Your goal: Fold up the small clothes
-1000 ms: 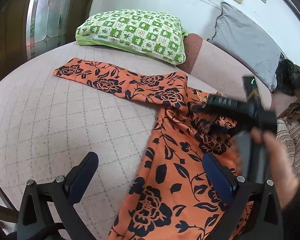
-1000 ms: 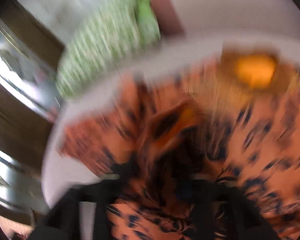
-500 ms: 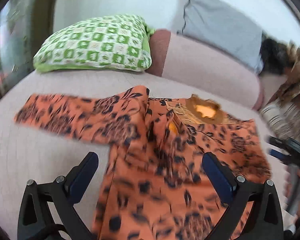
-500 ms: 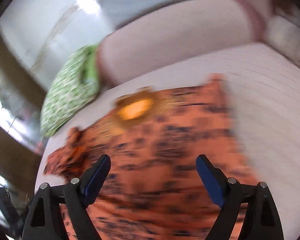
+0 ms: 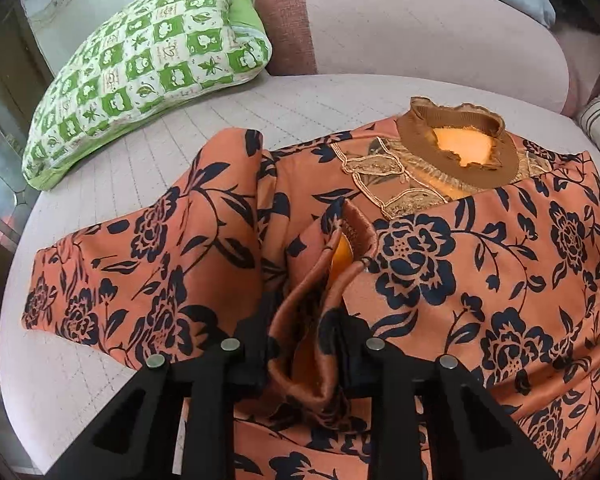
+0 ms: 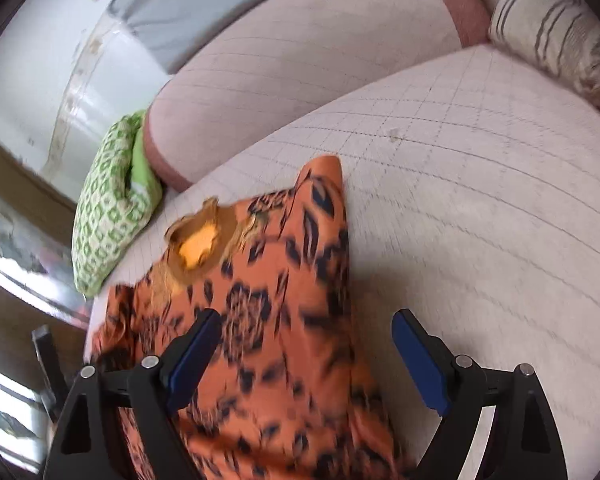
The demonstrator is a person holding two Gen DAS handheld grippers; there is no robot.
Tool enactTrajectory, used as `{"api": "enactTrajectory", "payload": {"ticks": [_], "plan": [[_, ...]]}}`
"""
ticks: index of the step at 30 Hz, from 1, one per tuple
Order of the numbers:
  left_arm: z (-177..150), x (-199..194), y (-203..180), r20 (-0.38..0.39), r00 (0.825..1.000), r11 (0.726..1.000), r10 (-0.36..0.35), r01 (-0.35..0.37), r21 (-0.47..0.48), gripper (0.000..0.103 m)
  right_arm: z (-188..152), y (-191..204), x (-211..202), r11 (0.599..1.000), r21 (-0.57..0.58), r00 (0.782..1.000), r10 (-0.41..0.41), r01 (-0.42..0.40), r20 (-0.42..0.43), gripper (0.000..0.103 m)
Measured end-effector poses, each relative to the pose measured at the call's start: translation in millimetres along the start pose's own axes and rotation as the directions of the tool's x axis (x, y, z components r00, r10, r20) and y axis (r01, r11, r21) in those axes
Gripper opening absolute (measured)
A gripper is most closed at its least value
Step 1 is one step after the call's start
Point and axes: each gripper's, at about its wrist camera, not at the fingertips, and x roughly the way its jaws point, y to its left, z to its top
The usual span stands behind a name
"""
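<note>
An orange top with a black flower print lies spread on the pale quilted bed, its brown collar toward the headboard. My left gripper is shut on a raised fold of the cloth, the sleeve end, over the chest; the left sleeve lies bent toward it. In the right wrist view the top lies below and left, and my right gripper is open and empty above its right edge.
A green checked pillow lies at the far left by the pink headboard. A striped cushion sits at the far right. A grey pillow leans on the wall. Bare bed lies right of the top.
My left gripper has closed on the sleeve fold and come in low over the top. My right gripper has let go, opened, and swung to the top's right side.
</note>
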Motion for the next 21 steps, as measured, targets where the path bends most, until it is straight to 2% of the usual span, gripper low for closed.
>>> {"api": "enactTrajectory", "payload": {"ticks": [1, 2, 3, 4, 6, 8, 9, 11, 12, 13, 14, 15, 16, 17, 18, 19, 20, 21], "plan": [[0, 0, 0, 0.005, 1.0, 1.0, -0.002, 0.002, 0.004, 0.026, 5, -2, 11, 1.0, 0.012, 1.0, -0.003, 0.003, -0.028, 0.088], [1, -1, 0, 0.011, 1.0, 1.0, -0.003, 0.003, 0.01, 0.024, 11, -1, 23, 1.0, 0.016, 0.999, -0.009, 0.009, -0.049, 0.081], [2, 0, -1, 0.013, 1.0, 1.0, -0.006, 0.006, 0.02, 0.02, 13, 3, 31, 1.0, -0.006, 0.998, -0.011, 0.011, -0.064, 0.067], [3, 0, -3, 0.017, 1.0, 0.999, -0.011, 0.01, 0.035, 0.016, 15, 6, 39, 1.0, -0.028, 0.996, -0.016, 0.013, -0.091, 0.019], [12, -2, -10, 0.039, 0.999, 0.998, -0.014, 0.012, 0.057, 0.012, 16, 12, 47, 0.996, -0.061, 0.991, -0.068, 0.061, -0.112, 0.015], [24, -16, -17, 0.113, 0.993, 0.997, -0.043, 0.035, 0.068, 0.011, 17, 19, 39, 0.991, -0.105, 0.992, -0.097, 0.088, -0.077, 0.008], [29, -23, -19, 0.149, 0.987, 0.996, -0.059, 0.049, 0.068, 0.011, 20, 20, 27, 0.985, -0.12, 0.992, -0.124, 0.12, -0.025, 0.008], [37, -43, -22, 0.269, 0.96, 0.996, -0.082, 0.067, 0.066, 0.01, 27, 16, 6, 0.983, -0.109, 0.988, -0.142, 0.147, 0.053, 0.006], [37, -46, -22, 0.3, 0.951, 0.997, -0.076, 0.064, 0.052, 0.011, 30, 10, -4, 0.982, -0.092, 0.983, -0.156, 0.165, 0.095, 0.006], [34, -41, -18, 0.295, 0.953, 0.998, -0.07, 0.066, 0.021, 0.011, 32, -1, -8, 0.98, -0.066, 0.978, -0.178, 0.185, 0.105, 0.007], [30, -31, -14, 0.269, 0.961, 0.998, -0.067, 0.069, 0.002, 0.012, 32, -9, -5, 0.982, -0.04, 0.98, -0.182, 0.186, 0.081, 0.01], [23, -14, -7, 0.209, 0.977, 0.999, -0.041, 0.048, -0.025, 0.013, 29, -19, -2, 0.985, -0.014, 0.984, -0.169, 0.17, 0.059, 0.01], [17, -3, 2, 0.163, 0.986, 0.998, -0.027, 0.037, -0.058, 0.013, 23, -25, -4, 0.985, -0.012, 0.983, -0.17, 0.172, 0.072, 0.01], [10, 4, 11, 0.132, 0.991, 0.995, -0.03, 0.043, -0.092, 0.016, 19, -28, -6, 0.985, -0.01, 0.982, -0.17, 0.171, 0.087, 0.017], [6, 8, 18, 0.117, 0.992, 0.992, -0.041, 0.054, -0.111, 0.021, 16, -35, -9, 0.99, 0.025, 0.987, -0.138, 0.136, 0.081, 0.027], [0, 9, 25, 0.114, 0.992, 0.99, -0.048, 0.063, -0.13, 0.023, 15, -38, -9, 0.993, 0.046, 0.991, -0.115, 0.113, 0.062, 0.064], [-3, 8, 28, 0.118, 0.992, 0.99, -0.045, 0.061, -0.131, 0.024, 13, -38, -8, 0.994, 0.058, 0.994, -0.099, 0.096, 0.048, 0.089], [-4, 6, 28, 0.12, 0.992, 0.99, -0.048, 0.063, -0.126, 0.026, 14, -34, -10, 0.995, 0.056, 0.995, -0.084, 0.08, 0.062, 0.089]]}}
